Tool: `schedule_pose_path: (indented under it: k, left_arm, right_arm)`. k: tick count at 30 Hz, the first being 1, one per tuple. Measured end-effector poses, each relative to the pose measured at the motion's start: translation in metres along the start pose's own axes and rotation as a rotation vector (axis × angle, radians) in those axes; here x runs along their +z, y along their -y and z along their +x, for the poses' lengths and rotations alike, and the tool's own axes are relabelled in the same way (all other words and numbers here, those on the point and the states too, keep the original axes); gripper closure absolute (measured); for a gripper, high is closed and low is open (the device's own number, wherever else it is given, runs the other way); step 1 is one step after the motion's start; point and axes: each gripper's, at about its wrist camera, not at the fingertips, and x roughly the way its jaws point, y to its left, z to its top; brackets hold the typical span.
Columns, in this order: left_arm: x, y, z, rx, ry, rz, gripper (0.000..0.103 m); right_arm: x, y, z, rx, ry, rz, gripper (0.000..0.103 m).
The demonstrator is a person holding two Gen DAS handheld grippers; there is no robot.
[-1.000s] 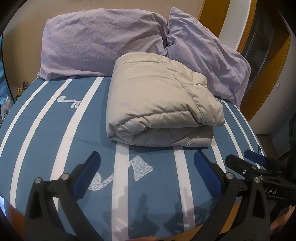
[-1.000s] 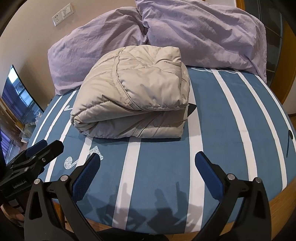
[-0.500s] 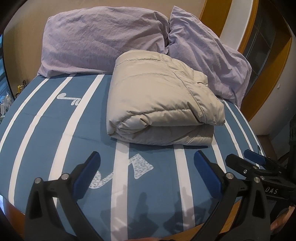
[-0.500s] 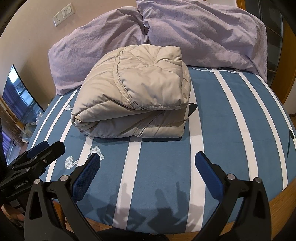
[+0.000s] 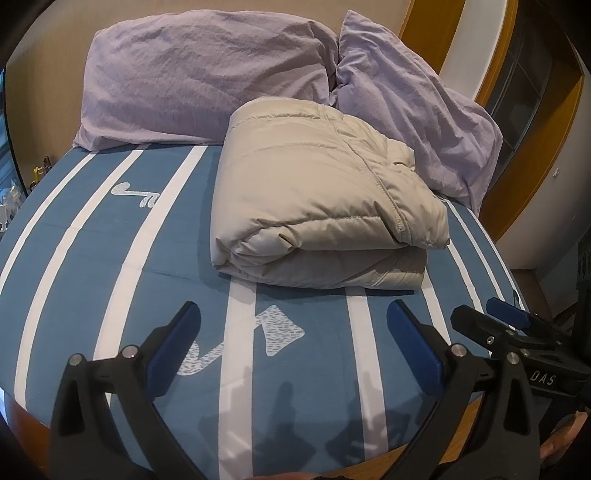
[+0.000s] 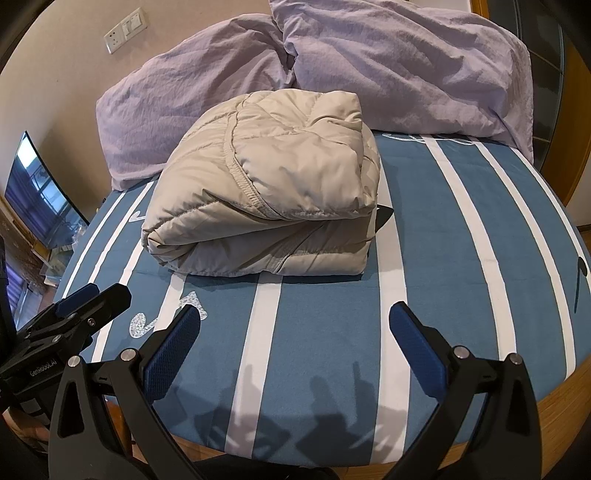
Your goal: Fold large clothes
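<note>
White letters "DAS" stood on the black body of the right claw [image 5: 517, 325]. The left claw [image 6: 85, 302] carried white lettering reading roughly "GenRobot AI", partly unclear.

Our left gripper [image 5: 293, 338] eases slightly back toward 6 o'clock, the folded jacket [image 5: 317, 199] sitting marginally farther off.

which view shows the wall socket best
The right wrist view. The wall socket sits on the beige wall at upper left, above the pillows, unblocked. The left wrist view does not show it at all; its wall above the pillows is bare.
</note>
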Motion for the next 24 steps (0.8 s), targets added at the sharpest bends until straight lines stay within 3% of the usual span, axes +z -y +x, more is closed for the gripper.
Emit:
schedule_pose_path:
  k: [24]
  left_arm:
    - [-0.0028, 0.0006, 0.0017, -0.004, -0.006, -0.004, 0.002]
  right_arm:
    - [-0.0024, -0.0048, 0.0041, 0.001, -0.007, 0.013, 0.001]
